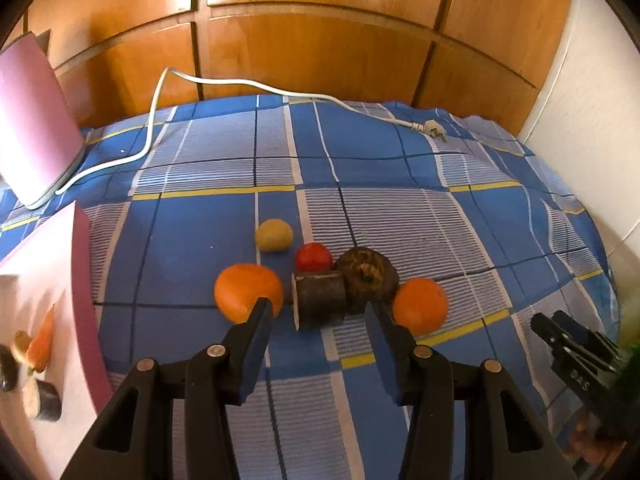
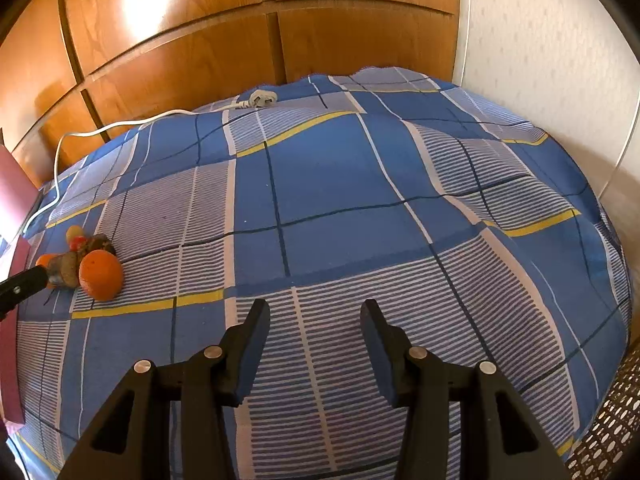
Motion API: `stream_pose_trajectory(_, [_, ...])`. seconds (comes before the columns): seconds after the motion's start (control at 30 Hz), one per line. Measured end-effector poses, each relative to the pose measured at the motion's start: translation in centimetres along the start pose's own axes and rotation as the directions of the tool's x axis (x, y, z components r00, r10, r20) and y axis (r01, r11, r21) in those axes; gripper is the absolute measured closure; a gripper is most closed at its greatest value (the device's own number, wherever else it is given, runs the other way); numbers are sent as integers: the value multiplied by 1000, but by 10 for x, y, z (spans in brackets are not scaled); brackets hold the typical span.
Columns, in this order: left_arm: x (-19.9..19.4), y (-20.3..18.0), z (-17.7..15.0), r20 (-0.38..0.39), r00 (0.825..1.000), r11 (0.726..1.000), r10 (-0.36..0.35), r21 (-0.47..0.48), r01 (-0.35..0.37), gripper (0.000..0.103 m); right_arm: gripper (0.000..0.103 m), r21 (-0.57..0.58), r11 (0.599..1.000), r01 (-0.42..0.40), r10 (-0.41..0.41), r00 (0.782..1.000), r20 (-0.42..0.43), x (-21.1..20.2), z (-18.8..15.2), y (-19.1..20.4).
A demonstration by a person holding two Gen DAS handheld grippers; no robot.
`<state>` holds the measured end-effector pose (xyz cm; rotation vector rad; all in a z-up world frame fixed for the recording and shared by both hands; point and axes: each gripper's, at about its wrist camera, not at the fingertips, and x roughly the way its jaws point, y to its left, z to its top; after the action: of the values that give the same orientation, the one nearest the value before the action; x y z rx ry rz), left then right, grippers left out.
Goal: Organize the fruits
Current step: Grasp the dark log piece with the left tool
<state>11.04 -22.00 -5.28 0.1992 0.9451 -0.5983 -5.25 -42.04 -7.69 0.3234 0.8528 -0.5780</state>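
A big wooden wardrobe (image 1: 320, 32) fills the top of both views, with a white wall (image 2: 552, 60) at the upper right. Below it lies one blue checked sheet (image 1: 360, 160) with white and yellow lines, a bit wrinkled. One pink box (image 1: 32, 128) stands at the upper left of the left view, and one pink tray (image 1: 52, 288) sits at the lower left with small toy foods in it, too blurry to count. One white cord (image 1: 160, 92) with a plug runs across the top of the sheet. In the middle of the left view there are six fruits close together: two oranges (image 1: 248, 292), one dark round fruit (image 1: 368, 276), one dark log-shaped piece (image 1: 320, 300), one red fruit (image 1: 314, 257) and one yellow fruit (image 1: 274, 235). The left gripper (image 1: 320, 308) is partly open, its fingers standing either side of the log-shaped piece without pressing on it. The right gripper (image 2: 314, 312) is also partly open and holds nothing, over bare sheet at the bottom middle of its view, well away from the fruits.
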Motion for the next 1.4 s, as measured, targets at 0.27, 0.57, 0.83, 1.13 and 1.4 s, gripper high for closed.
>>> stream_pose_trajectory(0.27, [13, -7, 4, -2, 1000, 1000, 6, 28, -6, 65, 55, -10, 1000, -2, 2, 1000, -3, 3, 1, 0])
stream_pose_trajectory(0.57, [6, 7, -7, 18, 999, 998, -45, -34, 45, 75, 55, -12, 1000, 0, 0, 1000, 0, 3, 1, 1])
stream_pose_trajectory(0.83, [-31, 16, -22, 54, 996, 993, -77, -90, 82, 75, 55, -15, 1000, 5, -5, 1000, -1, 3, 2, 2])
stream_pose_trajectory(1.13, [-79, 41, -39, 127, 989, 981, -73, -171, 95, 75, 55, -20, 1000, 16, -16, 1000, 1, 1, -1, 1])
stream_pose_trajectory(1.4, [-125, 100, -56, 201, 978, 949, 58, -314, 9, 75, 55, -29, 999, 42, -42, 999, 7, -1, -4, 0])
